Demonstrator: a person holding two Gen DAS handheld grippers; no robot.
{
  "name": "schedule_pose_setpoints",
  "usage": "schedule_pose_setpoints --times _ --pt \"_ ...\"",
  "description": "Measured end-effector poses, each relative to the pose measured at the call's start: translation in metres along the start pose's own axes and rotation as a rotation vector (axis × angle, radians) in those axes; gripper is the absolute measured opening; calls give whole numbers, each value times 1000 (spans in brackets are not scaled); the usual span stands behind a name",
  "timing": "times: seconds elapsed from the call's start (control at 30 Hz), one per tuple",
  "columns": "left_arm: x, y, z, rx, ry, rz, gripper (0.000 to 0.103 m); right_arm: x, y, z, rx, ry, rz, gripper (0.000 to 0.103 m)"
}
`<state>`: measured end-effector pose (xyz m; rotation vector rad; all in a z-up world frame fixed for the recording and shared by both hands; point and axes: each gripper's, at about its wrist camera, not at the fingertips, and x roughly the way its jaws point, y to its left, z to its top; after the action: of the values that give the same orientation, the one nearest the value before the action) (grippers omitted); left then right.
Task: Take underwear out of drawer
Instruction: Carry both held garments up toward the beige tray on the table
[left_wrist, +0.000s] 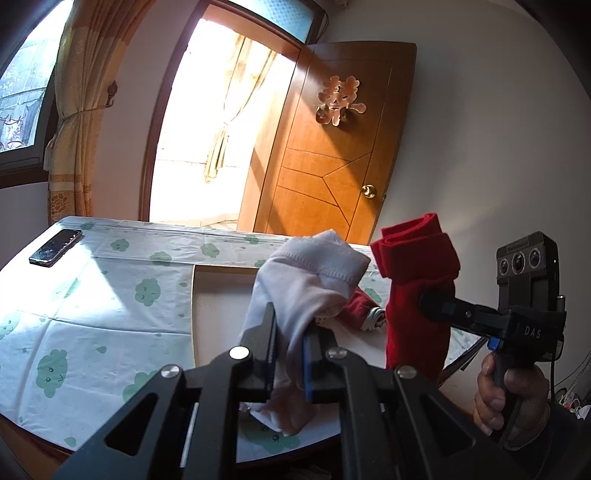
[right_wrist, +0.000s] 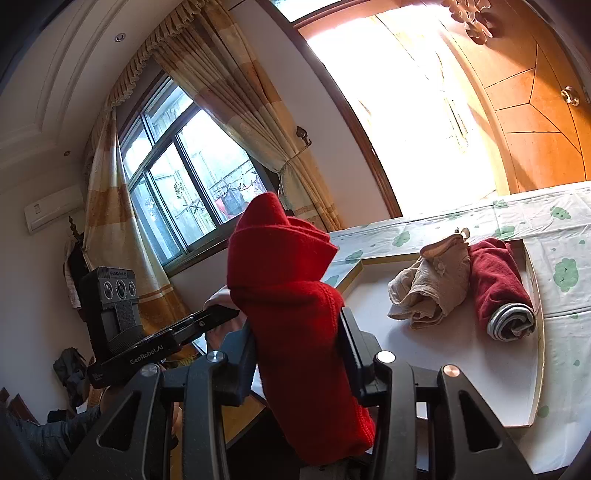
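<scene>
The left tongs (left_wrist: 290, 341) were clamped on a white piece of underwear (left_wrist: 306, 273), held up off the bench (left_wrist: 92, 295), the cloth bunching above the jaws and drooping below them. Just to their right, the right tongs (right_wrist: 297, 343) gripped a bright red rolled piece (right_wrist: 288, 295) that stood nearly upright between the jaws, its folded top rising well clear of them. A hand (left_wrist: 506, 398) wrapped the right tool's handle at the lower right of the left view. Behind both, the shallow white drawer (right_wrist: 461, 354) lay open on the cloud-patterned cloth (right_wrist: 561, 236), with a crumpled beige piece (right_wrist: 432, 288) and a dark red roll (right_wrist: 498, 280) side by side in its far corner. A phone (left_wrist: 55, 247) rested at the bench's far left. Beyond stood a wooden door (left_wrist: 332, 155), ajar beside a bright doorway.
</scene>
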<state>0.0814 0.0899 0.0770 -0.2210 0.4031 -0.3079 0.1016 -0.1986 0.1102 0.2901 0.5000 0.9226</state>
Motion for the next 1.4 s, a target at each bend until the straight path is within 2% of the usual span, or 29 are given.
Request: schedule_pose_setpoints --times 0.37,0.73,1.07,1.4 --pt "33 19 28 -57 32 23 9 34 3 41 -7 32 -34 43" --pt "79 46 42 -152 113 60 9 82 -25 70 75 98 -91 43" --pt "113 57 50 -216 150 82 9 124 -47 81 174 144 -125 43" --pt "136 71 49 -277 189 105 9 146 -72 80 241 174 -160 43"
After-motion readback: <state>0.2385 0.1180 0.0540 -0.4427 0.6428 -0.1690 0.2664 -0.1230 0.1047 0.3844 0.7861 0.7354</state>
